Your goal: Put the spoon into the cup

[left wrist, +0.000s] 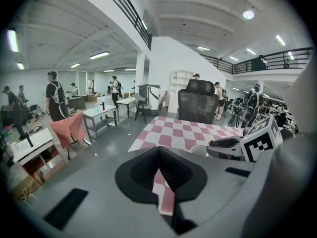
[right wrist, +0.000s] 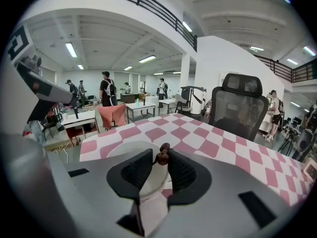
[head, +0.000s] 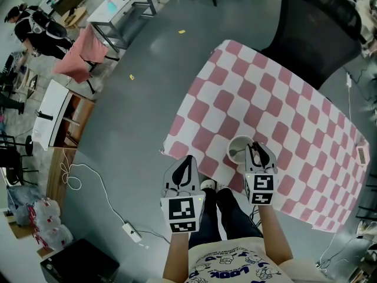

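Note:
A white cup [head: 238, 141] stands near the front edge of the table with the pink-and-white checked cloth [head: 283, 99]. The spoon's bowl [head: 234, 152] shows inside the cup. My right gripper [head: 256, 150] hangs just over the cup's right rim. In the right gripper view the spoon's brown handle end [right wrist: 162, 155] sticks up between the jaws of the right gripper [right wrist: 159, 156]. It leans on the right pad, a gap separates it from the left pad, and the cup [right wrist: 124, 150] lies below. My left gripper [head: 187, 161] is shut and empty, off the table's front left edge; its pads [left wrist: 151, 165] meet.
A black office chair [head: 318, 22] stands at the table's far side. A small flat object [head: 361, 155] lies at the table's right edge. On the grey floor to the left run a cable and power strip [head: 132, 232]. White desks and a pink cloth [head: 79, 52] stand farther left.

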{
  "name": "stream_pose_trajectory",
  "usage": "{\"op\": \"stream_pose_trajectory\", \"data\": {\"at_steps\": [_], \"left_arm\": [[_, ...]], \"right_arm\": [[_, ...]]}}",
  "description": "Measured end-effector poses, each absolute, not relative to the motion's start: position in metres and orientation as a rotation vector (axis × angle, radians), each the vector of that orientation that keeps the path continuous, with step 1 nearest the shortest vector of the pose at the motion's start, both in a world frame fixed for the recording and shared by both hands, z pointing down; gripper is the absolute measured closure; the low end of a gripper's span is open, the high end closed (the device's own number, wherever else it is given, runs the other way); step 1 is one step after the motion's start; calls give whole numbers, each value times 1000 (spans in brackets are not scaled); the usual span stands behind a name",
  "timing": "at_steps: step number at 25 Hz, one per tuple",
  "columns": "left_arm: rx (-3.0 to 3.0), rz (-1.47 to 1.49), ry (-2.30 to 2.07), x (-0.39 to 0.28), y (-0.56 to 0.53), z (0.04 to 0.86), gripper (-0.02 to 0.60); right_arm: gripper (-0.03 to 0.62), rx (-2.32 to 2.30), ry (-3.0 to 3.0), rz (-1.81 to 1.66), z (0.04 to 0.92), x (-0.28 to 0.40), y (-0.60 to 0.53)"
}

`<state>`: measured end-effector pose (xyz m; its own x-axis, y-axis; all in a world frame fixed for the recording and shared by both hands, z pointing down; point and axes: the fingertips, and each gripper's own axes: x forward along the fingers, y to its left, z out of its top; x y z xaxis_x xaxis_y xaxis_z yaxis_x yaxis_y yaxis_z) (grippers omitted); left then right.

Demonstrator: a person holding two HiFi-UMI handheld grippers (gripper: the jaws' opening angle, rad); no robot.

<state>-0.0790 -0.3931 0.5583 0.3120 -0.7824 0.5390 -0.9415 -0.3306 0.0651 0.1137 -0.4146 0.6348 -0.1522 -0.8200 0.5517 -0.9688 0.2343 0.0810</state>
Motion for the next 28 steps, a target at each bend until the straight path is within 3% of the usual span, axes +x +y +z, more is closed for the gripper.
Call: {"op": "stream_pose_trajectory", "data": {"at_steps": [14,19,28], "left_arm": [[2202,564,-1600,-94,-391,542,568],[2212,519,-1650,-101,-394,521,568],[2270,407,-1738,-109,-398,461,568]], "right_arm": [[395,1714,-2032,389,612,128,-416],[397,1786,-2071,337,574,135,-418],[484,1887,-2187,210,484,132,-419]]}}
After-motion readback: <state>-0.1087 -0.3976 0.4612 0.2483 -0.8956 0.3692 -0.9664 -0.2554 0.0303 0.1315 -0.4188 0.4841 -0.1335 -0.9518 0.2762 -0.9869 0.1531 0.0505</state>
